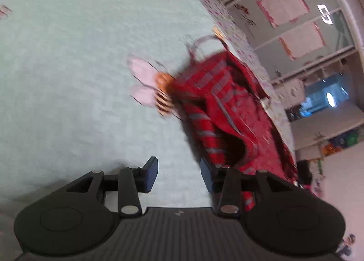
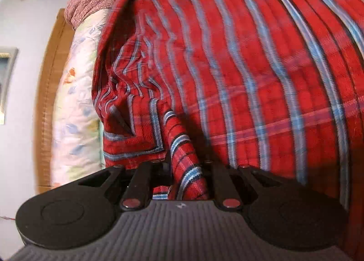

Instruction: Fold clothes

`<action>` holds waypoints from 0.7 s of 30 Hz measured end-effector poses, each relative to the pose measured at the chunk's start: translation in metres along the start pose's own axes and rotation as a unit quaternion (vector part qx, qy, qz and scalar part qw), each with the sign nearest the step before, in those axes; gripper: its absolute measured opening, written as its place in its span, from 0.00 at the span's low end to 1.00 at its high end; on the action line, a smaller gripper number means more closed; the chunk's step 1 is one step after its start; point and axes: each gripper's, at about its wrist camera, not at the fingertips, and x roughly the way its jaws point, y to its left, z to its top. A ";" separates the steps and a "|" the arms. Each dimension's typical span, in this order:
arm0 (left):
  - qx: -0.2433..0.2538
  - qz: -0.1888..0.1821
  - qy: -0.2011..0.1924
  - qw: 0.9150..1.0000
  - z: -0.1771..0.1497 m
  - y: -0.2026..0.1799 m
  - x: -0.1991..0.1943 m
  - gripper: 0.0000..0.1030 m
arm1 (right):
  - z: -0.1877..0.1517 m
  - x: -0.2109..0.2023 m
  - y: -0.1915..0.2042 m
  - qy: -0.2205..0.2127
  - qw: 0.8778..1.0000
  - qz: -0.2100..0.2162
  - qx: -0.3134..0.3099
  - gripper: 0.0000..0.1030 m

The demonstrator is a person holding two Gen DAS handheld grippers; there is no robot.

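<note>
Red plaid shirt (image 1: 227,110) lies bunched at the bed's (image 1: 68,56) three o'clock edge — folding barely begun; right tongs (image 2: 186,165) clamp a fold, left tongs (image 1: 179,174) gape empty.

no words or numbers can be read anywhere; the pictures are too blurred for that.

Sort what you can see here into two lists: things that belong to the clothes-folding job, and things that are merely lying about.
Part of the job:
- red plaid flannel shirt with blue stripes
- right gripper, shut on a fold of the shirt
- left gripper, open, nothing between its jaws

Just lying about:
- pale green bedspread with pink flower print
- pink patterned cloth bundle
- floral quilt
- wooden headboard
</note>
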 end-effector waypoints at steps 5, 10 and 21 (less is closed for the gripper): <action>0.082 -0.008 0.021 0.996 -0.011 -0.034 0.035 0.43 | 0.003 0.001 -0.014 0.016 0.997 0.055 0.056 0.18; 0.121 -0.050 0.012 0.991 -0.012 -0.063 0.056 0.46 | 0.000 -0.013 -0.016 0.029 0.992 0.100 0.077 0.41; 0.064 -0.151 0.010 0.986 0.000 -0.082 0.115 0.48 | -0.011 -0.015 -0.039 0.061 0.962 0.193 0.180 0.56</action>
